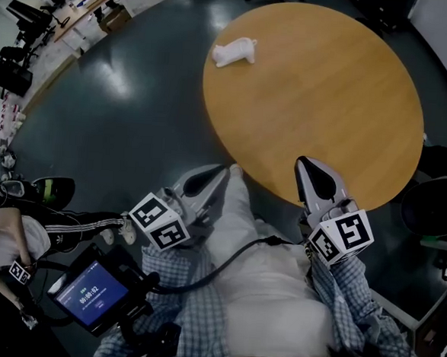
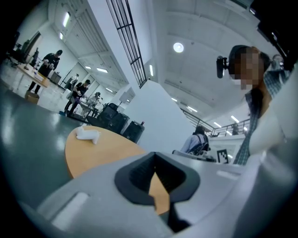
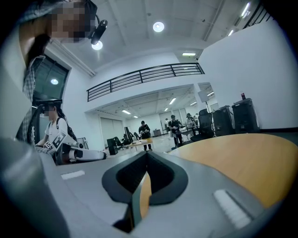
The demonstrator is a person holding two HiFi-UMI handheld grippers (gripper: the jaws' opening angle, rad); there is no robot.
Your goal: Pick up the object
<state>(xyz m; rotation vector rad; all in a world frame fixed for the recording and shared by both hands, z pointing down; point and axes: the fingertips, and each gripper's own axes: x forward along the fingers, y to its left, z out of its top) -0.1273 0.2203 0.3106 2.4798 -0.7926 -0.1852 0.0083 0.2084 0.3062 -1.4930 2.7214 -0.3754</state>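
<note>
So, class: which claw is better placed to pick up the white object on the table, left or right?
Left, probably. The white object lies on the left of the table. The left claw has it ahead in its own view; the right claw does not. Both are shut.

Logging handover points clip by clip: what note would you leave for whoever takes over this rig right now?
Left tool: shut, empty, beside the person's lap, just short of the round table.
Right tool: shut, empty, at the table's near edge.
White object: lying near the table's far left rim, untouched, well away from both tools.
Done: nothing yet.
Left: reach across, open a tool, close on the object and lift it.
</note>
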